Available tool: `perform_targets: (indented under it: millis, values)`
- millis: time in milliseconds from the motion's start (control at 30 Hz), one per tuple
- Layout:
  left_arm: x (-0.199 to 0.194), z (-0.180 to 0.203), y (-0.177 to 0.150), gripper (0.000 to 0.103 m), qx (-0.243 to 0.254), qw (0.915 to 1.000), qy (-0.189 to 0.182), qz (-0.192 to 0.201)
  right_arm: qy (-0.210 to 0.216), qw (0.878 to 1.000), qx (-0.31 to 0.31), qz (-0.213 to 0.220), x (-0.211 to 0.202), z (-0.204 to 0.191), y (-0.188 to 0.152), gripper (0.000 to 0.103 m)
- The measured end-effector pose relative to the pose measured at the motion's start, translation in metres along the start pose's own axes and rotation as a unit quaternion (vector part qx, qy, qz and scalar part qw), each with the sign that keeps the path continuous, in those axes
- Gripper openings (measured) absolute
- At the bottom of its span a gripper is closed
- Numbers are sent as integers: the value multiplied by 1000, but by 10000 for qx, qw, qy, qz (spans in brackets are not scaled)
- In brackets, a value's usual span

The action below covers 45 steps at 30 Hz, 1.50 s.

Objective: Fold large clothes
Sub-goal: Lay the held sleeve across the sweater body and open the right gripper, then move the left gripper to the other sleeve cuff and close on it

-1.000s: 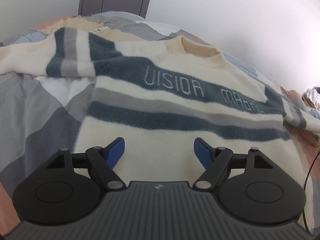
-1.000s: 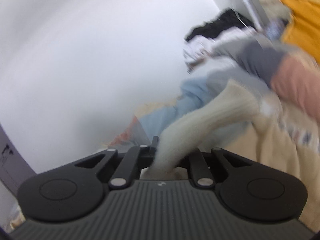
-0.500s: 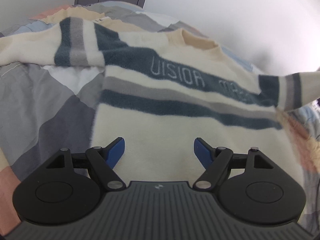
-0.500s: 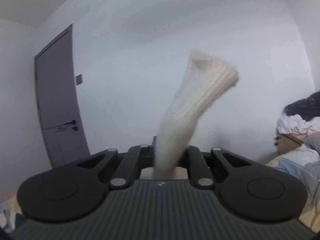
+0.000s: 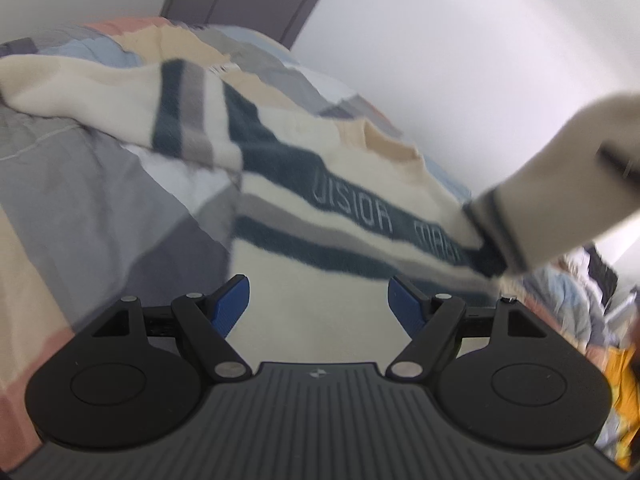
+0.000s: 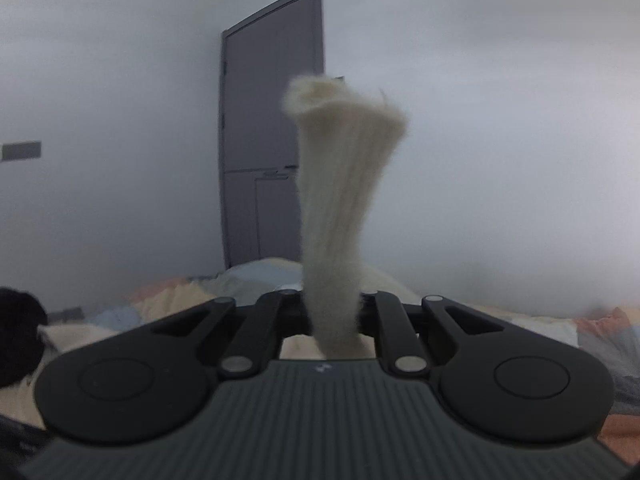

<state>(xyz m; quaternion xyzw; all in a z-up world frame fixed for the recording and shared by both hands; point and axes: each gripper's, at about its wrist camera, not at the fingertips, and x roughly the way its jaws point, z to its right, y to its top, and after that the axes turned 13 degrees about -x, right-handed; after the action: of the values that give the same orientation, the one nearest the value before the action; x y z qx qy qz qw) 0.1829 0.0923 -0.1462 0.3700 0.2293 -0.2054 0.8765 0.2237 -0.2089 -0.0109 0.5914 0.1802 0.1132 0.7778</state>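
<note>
Plain white walls (image 6: 500,128) enclose the room, with a tall grey door (image 6: 268,128) set into the far one. A bed (image 5: 84,208) wears a patchwork cover (image 5: 72,184) of grey, pale blue, beige and salmon blocks. Light is soft and even.

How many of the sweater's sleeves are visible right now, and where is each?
2. One sleeve lies spread on the bed at the far left; the other sleeve is lifted at the right, its cuff pinched in the right gripper.

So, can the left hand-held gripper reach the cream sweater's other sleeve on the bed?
Probably yes: the left hand-held gripper is open and empty, and the striped cream sleeve lies uncovered on the patchwork bed cover.
</note>
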Motion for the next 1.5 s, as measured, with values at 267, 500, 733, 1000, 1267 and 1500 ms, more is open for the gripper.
perform_targets:
  millis: [267,500,733,1000,1267,1500]
  values:
    - [-8,-27,28,80,-374,9990,-105,237,625,9894,-623,-1158,19,-109,-82,14]
    - [3,-27,27,80,-256,9994,-194,122,984,9730,-643,-1984,40,-151,-116,19]
    - [6,-17,15,80,22,9996,-265,0,1620,9605,-302,-2242,24,-162,-109,60]
    - [3,4,-4,80,389,9988,-292,-29,1956,9561,-323,-2158,-20,-149,-98,60]
    - [17,14,-20,80,674,9970,-252,-301,1192,9717,714,-1909,-17,-96,-92,60]
    - [30,34,-38,79,1285,9896,-442,-468,495,9686,1238,-2097,6,-75,-105,60]
